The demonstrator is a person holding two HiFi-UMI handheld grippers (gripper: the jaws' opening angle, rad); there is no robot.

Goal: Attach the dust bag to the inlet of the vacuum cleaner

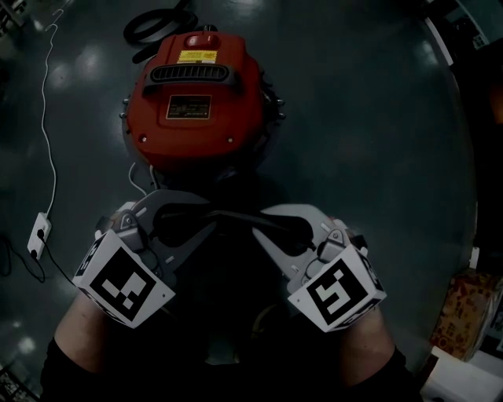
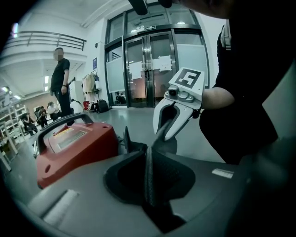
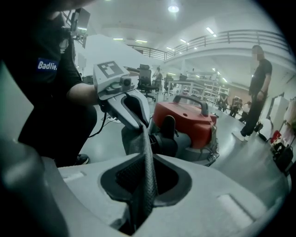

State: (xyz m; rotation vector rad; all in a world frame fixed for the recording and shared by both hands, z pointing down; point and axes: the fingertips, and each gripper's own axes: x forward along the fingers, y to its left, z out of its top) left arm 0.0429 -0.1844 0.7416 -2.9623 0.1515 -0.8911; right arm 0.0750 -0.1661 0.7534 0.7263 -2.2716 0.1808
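Tongs: left gripper [image 1: 206,213] and right gripper [image 1: 263,222] both clamped on dust bag [image 1: 236,217] rim, stretched between them | Done: bag held mid-frame, just below vacuum cleaner [image 1: 196,102] | Left: apparently seating on inlet [image 3: 165,139], then release

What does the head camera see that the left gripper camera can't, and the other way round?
Only the head view shows the white power strip with its cable on the floor, and a black hose coiled beyond the red vacuum cleaner. Only the left gripper view shows glass doors and a standing person. Both show the red vacuum cleaner, the right gripper, and the dark dust bag fabric it pinches.
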